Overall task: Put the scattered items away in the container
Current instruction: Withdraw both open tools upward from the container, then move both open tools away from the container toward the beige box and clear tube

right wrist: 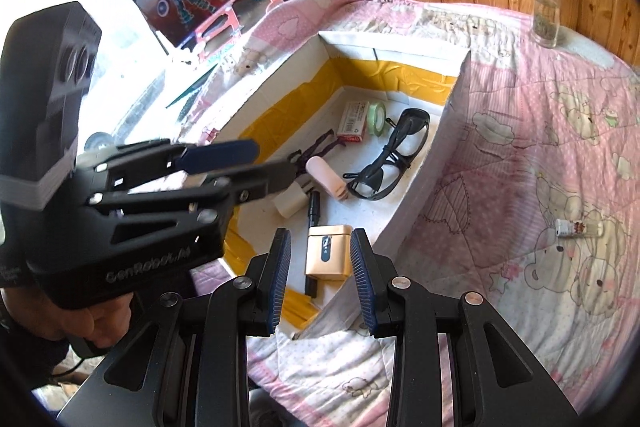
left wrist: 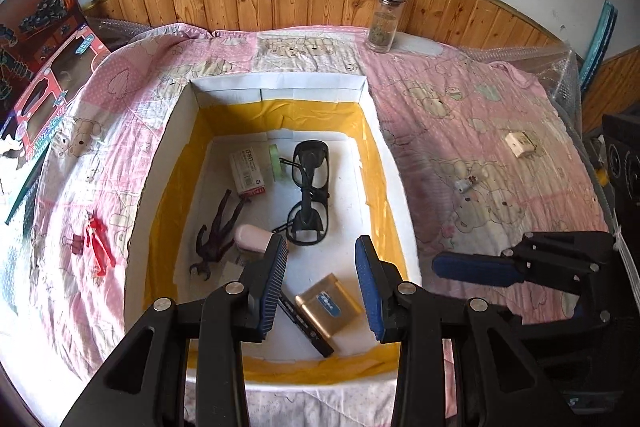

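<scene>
Both grippers hang over the near end of the white box (left wrist: pixel 154 163), the left gripper (left wrist: pixel 322 283) with its jaws apart and empty above the gold case (left wrist: pixel 329 305), the right gripper (right wrist: pixel 320 281) likewise spread and holding nothing. Inside the box lie glasses (left wrist: pixel 309 193), a dark figure (left wrist: pixel 218 233), a pink tube (left wrist: pixel 252 239), a carton (left wrist: pixel 248 173) and a tape roll (left wrist: pixel 276 157). On the pink quilt (left wrist: pixel 480 131), a red figure (left wrist: pixel 98 247) lies left of the box, a small vial (left wrist: pixel 466 183) and a beige block (left wrist: pixel 519 143) right, a glass jar (left wrist: pixel 386 17) far.
</scene>
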A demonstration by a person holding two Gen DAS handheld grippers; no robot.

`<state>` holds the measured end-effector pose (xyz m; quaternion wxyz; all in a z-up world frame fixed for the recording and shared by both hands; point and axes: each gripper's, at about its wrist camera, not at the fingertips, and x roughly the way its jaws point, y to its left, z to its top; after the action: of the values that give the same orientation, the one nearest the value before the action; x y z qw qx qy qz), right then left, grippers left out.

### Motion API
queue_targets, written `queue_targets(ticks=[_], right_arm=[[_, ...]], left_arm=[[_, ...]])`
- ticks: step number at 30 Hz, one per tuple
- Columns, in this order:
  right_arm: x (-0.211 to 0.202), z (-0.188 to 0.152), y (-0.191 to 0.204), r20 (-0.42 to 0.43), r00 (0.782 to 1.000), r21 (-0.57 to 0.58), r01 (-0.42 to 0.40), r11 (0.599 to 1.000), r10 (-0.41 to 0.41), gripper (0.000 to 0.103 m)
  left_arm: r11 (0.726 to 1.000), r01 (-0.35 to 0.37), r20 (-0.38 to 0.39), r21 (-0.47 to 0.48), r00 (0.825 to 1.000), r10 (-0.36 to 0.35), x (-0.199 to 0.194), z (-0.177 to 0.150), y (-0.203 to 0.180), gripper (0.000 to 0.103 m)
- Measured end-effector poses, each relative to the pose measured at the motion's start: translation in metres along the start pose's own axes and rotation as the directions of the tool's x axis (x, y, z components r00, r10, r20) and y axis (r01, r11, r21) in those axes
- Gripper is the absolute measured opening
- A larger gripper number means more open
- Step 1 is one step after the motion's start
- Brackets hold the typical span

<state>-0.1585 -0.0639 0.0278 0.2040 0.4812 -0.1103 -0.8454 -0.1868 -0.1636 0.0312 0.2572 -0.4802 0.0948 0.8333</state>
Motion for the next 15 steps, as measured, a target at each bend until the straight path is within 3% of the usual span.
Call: queue_targets(ticks=[9, 15], right_arm=[[-0.027, -0.021, -0.017, 0.036, 0.999, 0.035, 0.001, 0.999, -0.003, 0.034], [-0.044, -0.036, -0.041, 0.056, 0.998, 0.071, 0.037, 0.997, -0.041, 0.034]], left_arm=[[0.997, 0.075, 0.001, -0.004, 0.997, -0.075, -0.021, -0.024, -0.033, 0.037], [0.994, 0.097, -0.002, 0.053, 0.995, -0.097, -0.025, -0.032, -0.066, 0.037]])
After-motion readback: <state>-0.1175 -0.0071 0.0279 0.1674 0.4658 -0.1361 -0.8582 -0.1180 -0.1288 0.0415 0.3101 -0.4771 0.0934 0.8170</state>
